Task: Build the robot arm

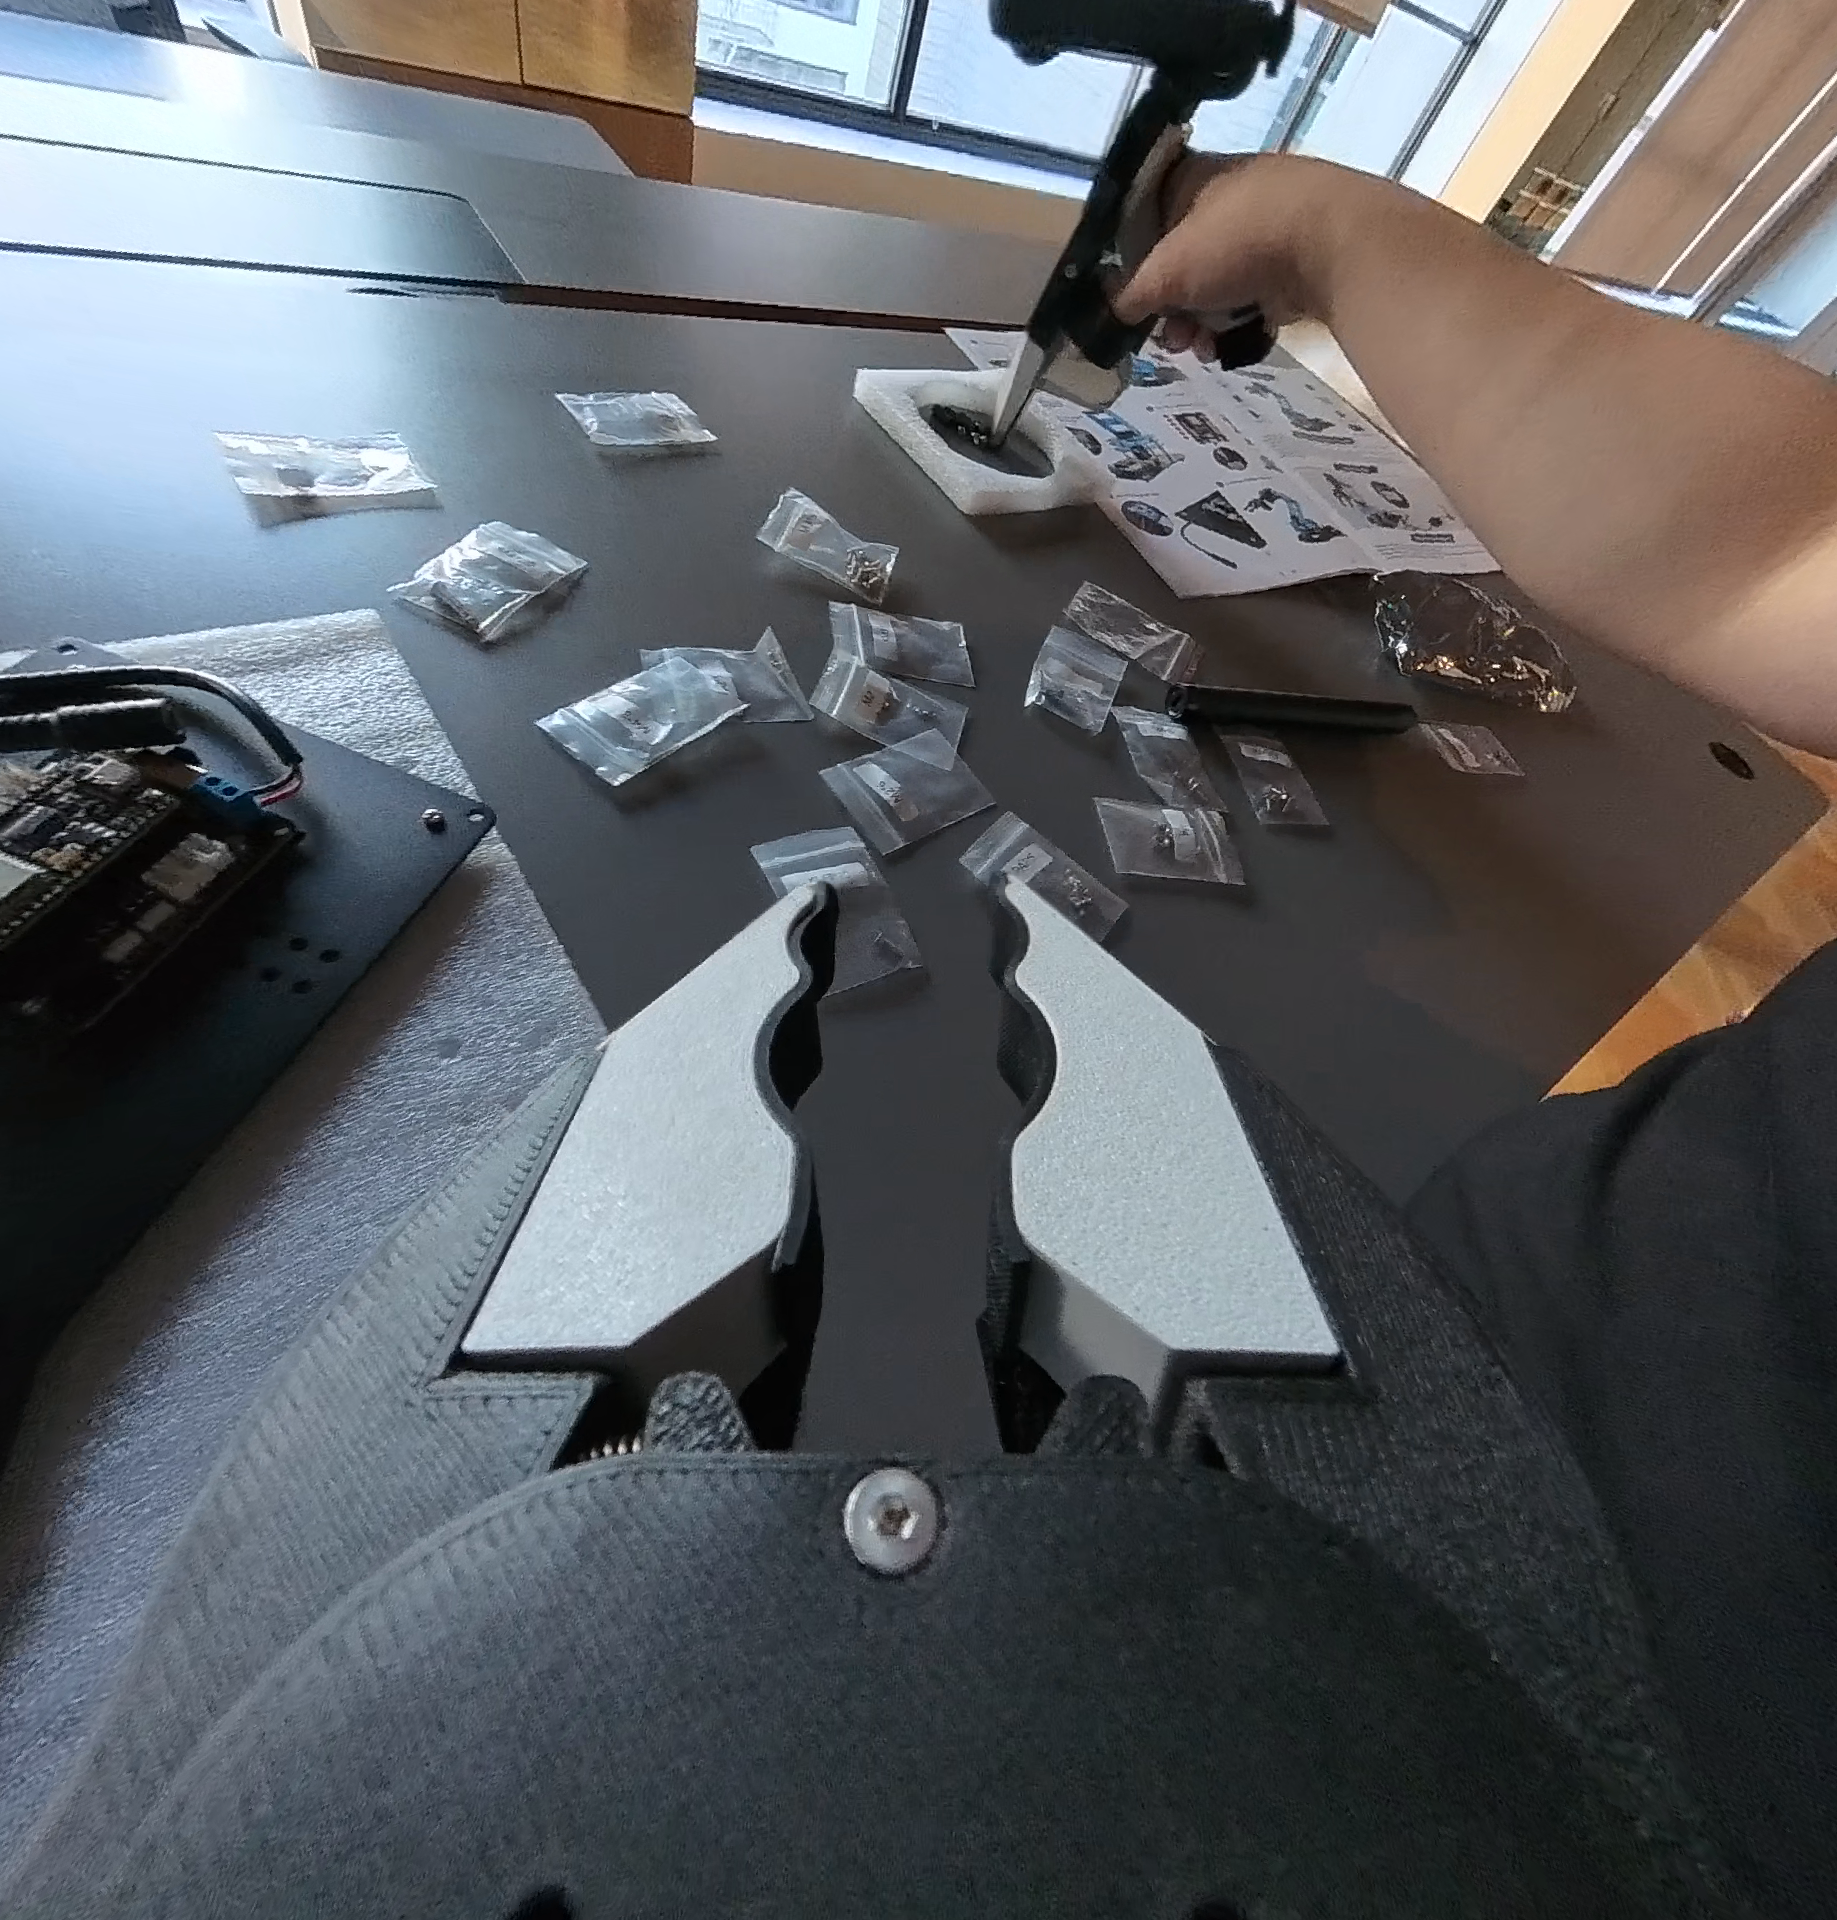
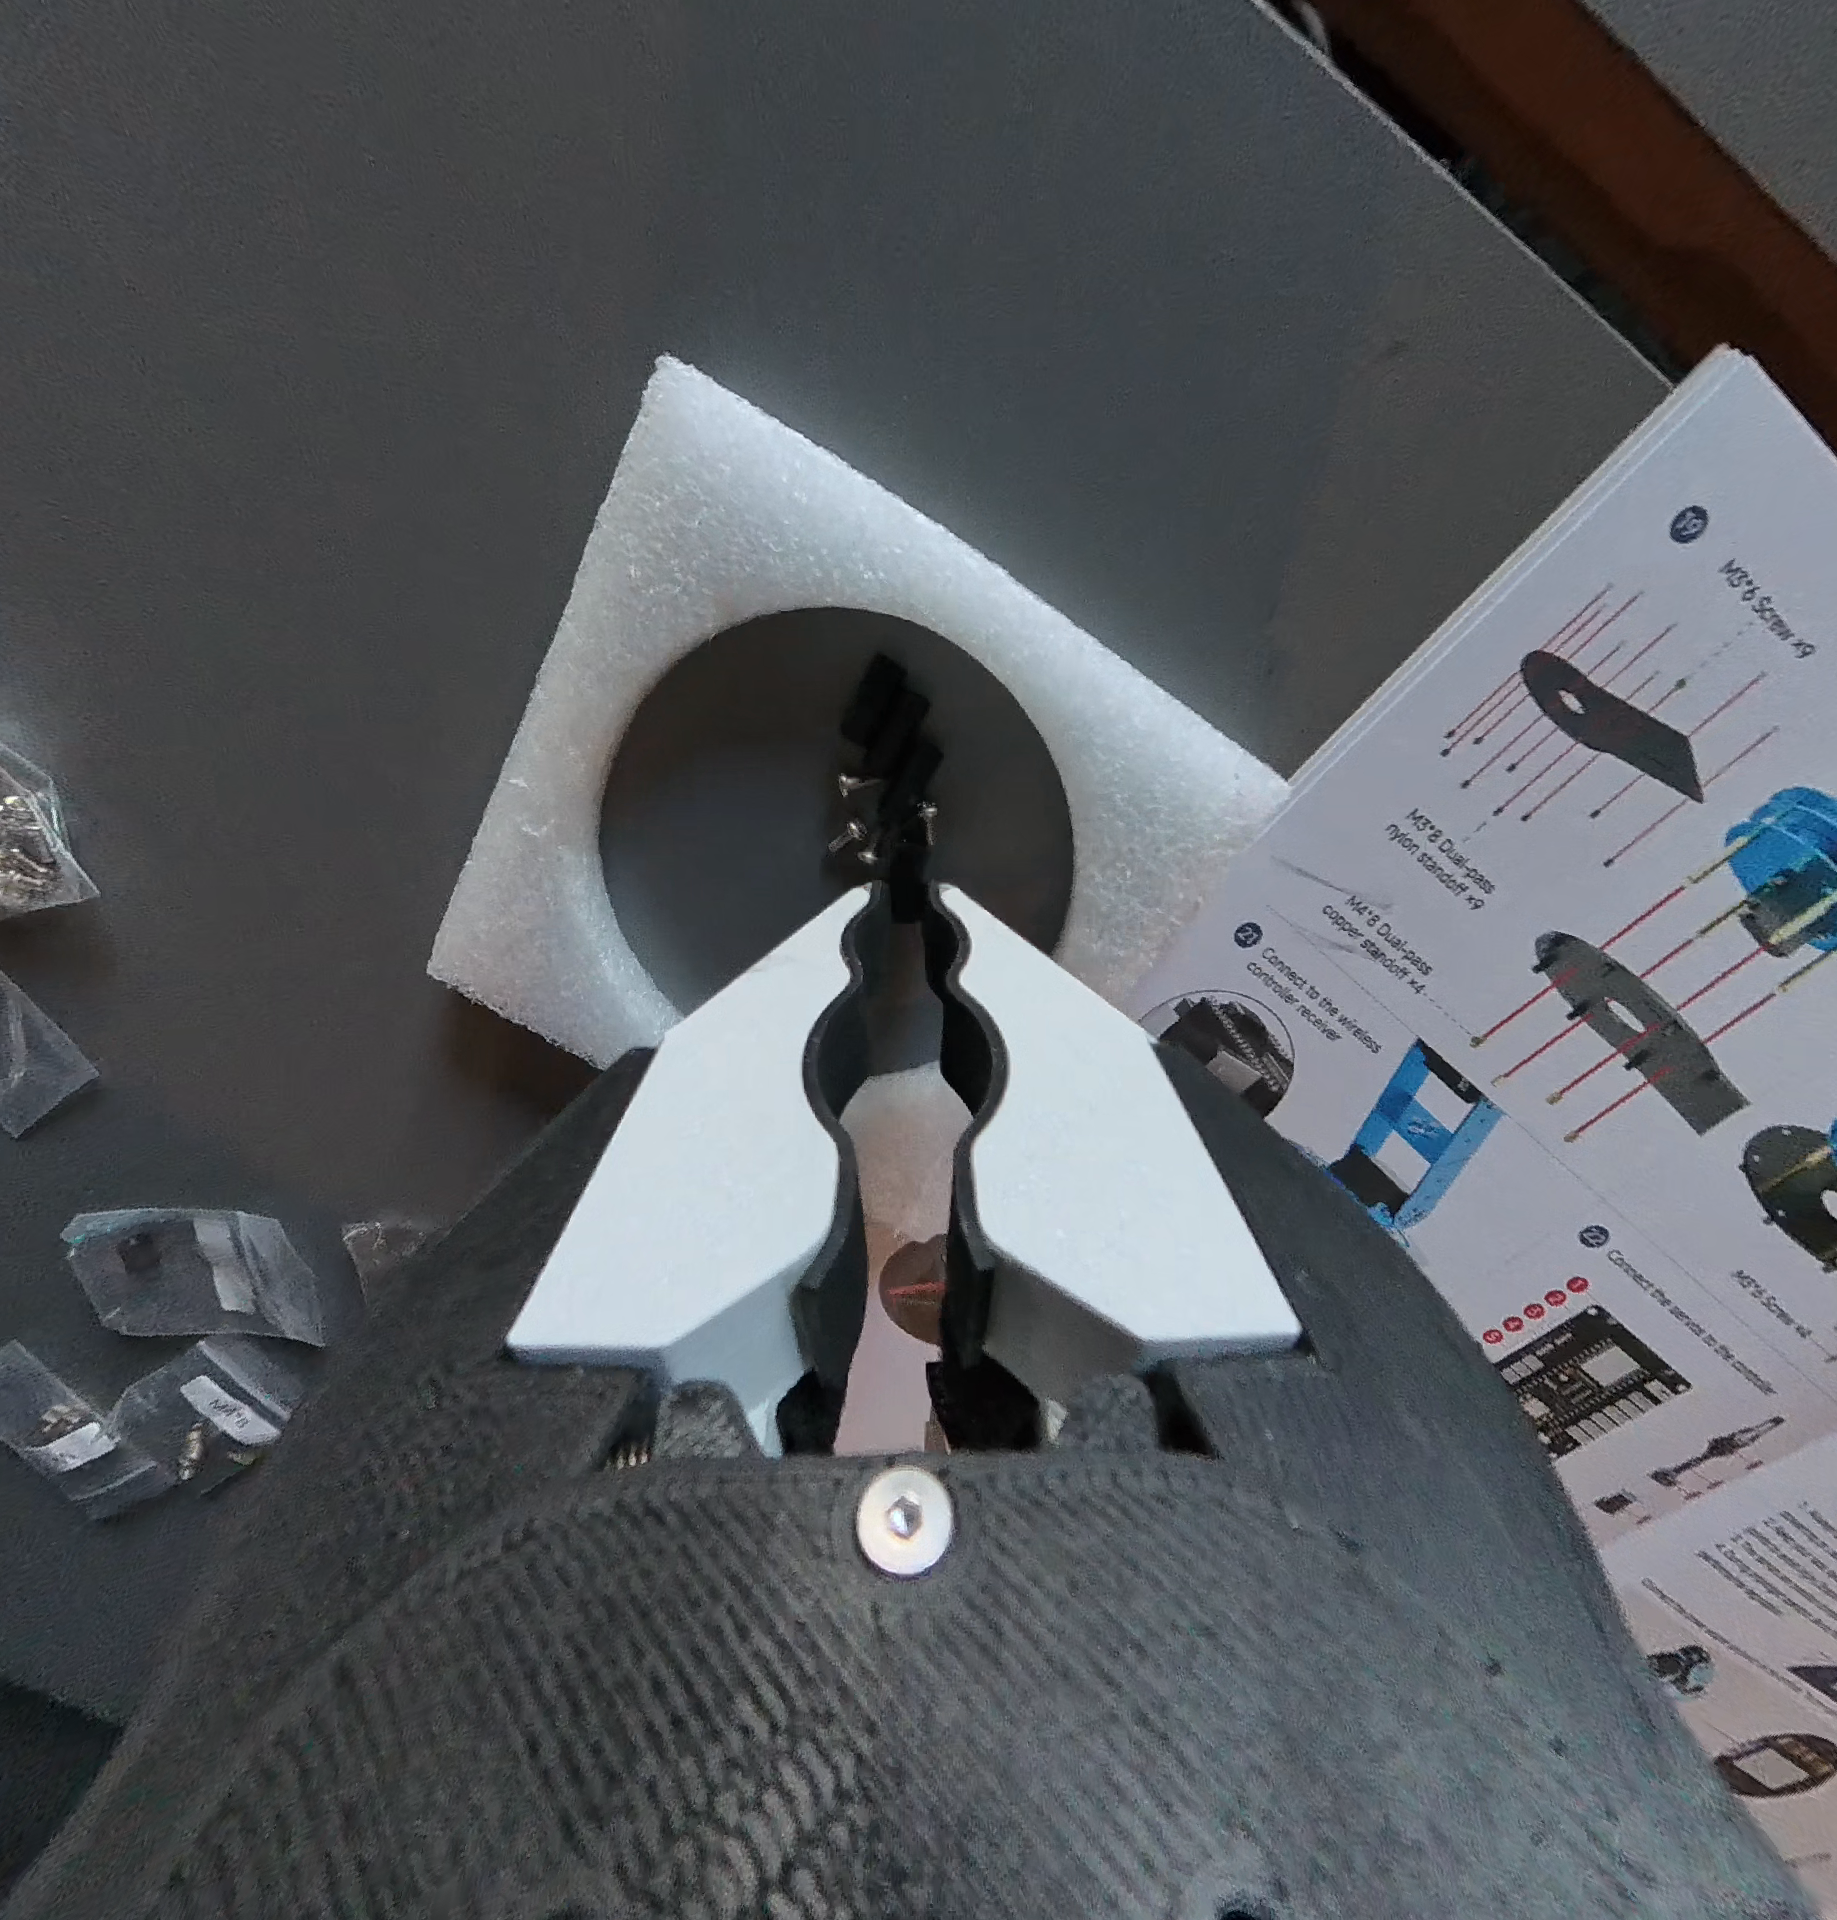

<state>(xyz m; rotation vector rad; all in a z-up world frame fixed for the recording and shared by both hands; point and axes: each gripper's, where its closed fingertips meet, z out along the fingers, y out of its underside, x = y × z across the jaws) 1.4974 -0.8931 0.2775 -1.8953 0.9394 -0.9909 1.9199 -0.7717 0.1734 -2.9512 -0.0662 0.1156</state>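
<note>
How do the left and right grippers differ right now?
The left gripper is open and empty above the small plastic bags; the right gripper is shut on a small black part inside the white foam ring. Both have pale, wavy-edged fingers.

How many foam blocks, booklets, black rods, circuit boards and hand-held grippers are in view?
Foam block: 1
Booklet: 1
Black rod: 1
Circuit board: 1
Hand-held grippers: 2, the left hand-held gripper open, the right hand-held gripper shut on a small black part
Total: 6
</note>
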